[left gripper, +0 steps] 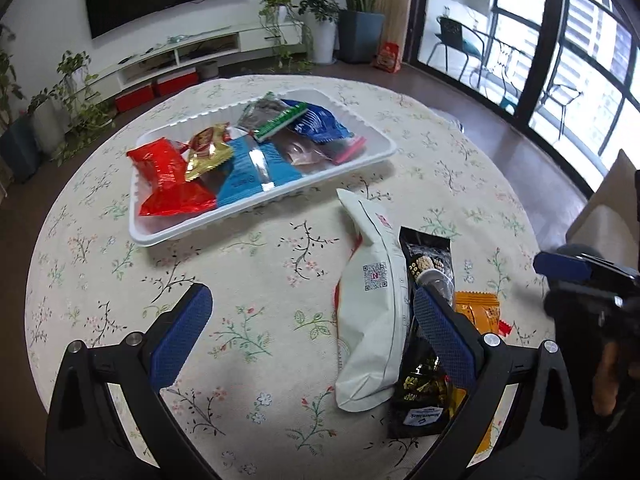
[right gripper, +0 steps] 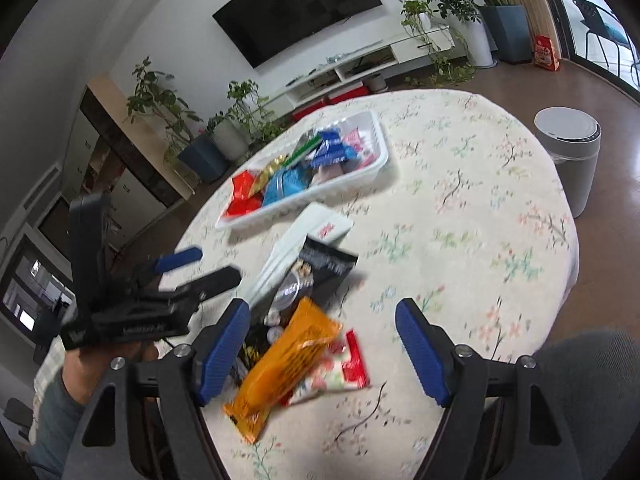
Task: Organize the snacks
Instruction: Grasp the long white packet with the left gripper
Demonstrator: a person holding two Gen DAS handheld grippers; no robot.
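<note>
A white tray (left gripper: 260,208) (right gripper: 304,200) on the floral tablecloth holds a red packet (left gripper: 168,184), a gold one (left gripper: 208,152), a light blue one (left gripper: 256,168) and a dark blue one (left gripper: 320,124). Nearer lie a white bag (left gripper: 372,300) (right gripper: 304,228), a black bag (left gripper: 428,252) (right gripper: 320,268), an orange packet (left gripper: 480,312) (right gripper: 288,364) and a red-and-white packet (right gripper: 340,372). My left gripper (left gripper: 312,320) (right gripper: 204,268) hangs open above the white bag, its right finger over the black bag. My right gripper (right gripper: 324,344) (left gripper: 568,268) is open over the orange packet, its pads apart from it.
The round table (left gripper: 240,280) ends close on every side. A white bin (right gripper: 568,152) stands on the floor past its right edge. A grey chair (right gripper: 592,380) is at the near right. A person's hand and sleeve (right gripper: 60,400) hold the left gripper.
</note>
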